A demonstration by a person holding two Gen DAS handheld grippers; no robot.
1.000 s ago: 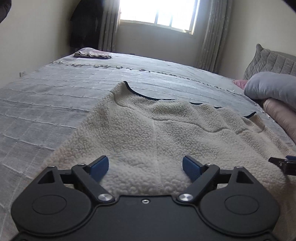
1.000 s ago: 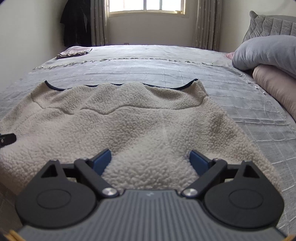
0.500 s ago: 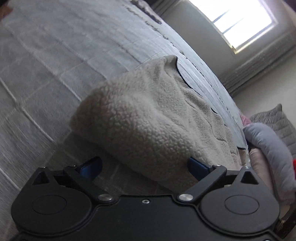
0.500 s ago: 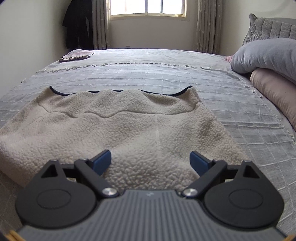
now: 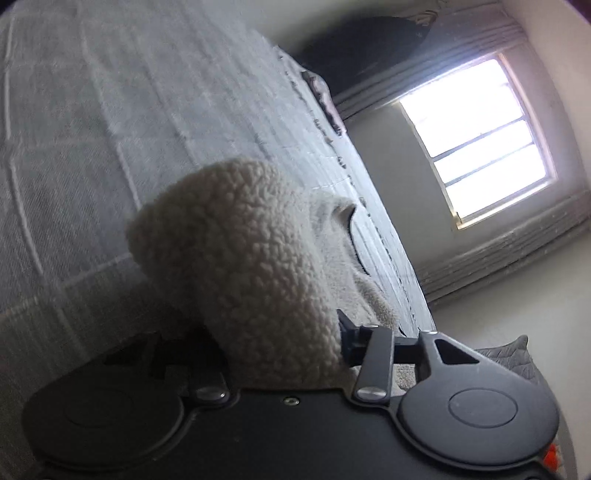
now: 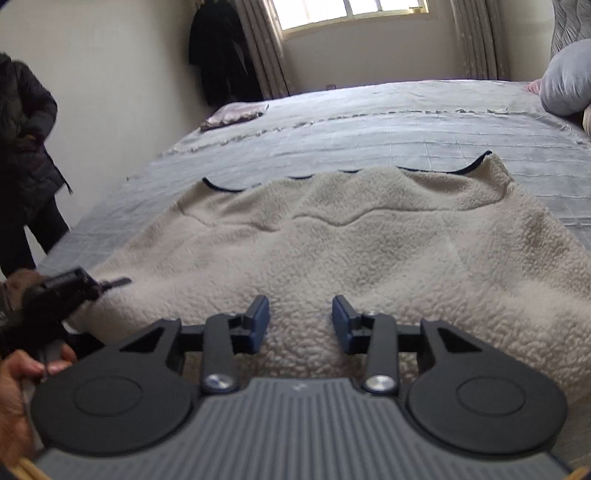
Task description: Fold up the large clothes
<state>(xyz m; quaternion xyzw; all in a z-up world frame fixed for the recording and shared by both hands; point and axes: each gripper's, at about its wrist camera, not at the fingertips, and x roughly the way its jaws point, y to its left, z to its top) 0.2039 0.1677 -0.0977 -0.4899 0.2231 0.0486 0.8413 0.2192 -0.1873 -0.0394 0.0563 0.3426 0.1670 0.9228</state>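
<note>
A cream fleece garment (image 6: 369,240) with dark trim lies spread on the grey bedspread (image 6: 369,122). My left gripper (image 5: 280,332) is rolled on its side and shut on the garment's left edge (image 5: 251,266), which bulges up between its fingers. The left gripper also shows in the right wrist view (image 6: 85,284) at the garment's left edge. My right gripper (image 6: 300,321) has its blue pads (image 6: 260,317) closing on a fold of fleece at the near hem, with a gap still between them.
A folded cloth (image 6: 232,114) lies at the bed's far left corner. Pillows (image 6: 565,81) are stacked at the right. A person in dark clothes (image 6: 26,155) stands left of the bed. A window with curtains (image 6: 351,14) is behind.
My left gripper has rolled onto its side and closed on the garment's left edge, lifting it. My right gripper's jaws have narrowed on the near hem and it has swung left.
</note>
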